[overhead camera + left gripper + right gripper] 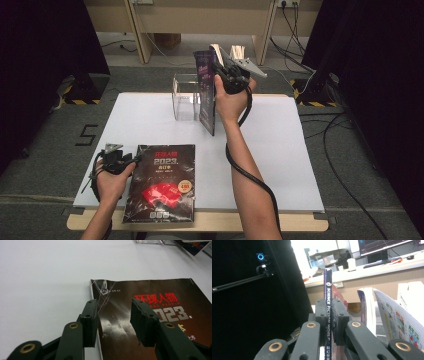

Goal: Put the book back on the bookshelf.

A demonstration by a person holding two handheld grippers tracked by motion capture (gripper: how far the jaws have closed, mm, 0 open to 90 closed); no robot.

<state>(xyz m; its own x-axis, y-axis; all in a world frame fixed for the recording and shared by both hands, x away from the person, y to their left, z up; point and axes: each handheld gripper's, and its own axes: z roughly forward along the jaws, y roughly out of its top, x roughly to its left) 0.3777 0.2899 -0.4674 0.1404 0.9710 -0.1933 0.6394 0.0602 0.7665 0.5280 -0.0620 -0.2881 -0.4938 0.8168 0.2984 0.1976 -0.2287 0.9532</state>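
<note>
Right gripper (226, 67) jaws clamp the thin purple magazine (206, 95) upright beside the clear acrylic box (184, 97), while left gripper (113, 317) jaws gape over the flat dark magazine (161, 182).

We cannot read the small print on the dark magazine (161, 182), whose lower right corner is cut off in the left gripper view (toward 4 o'clock).
</note>
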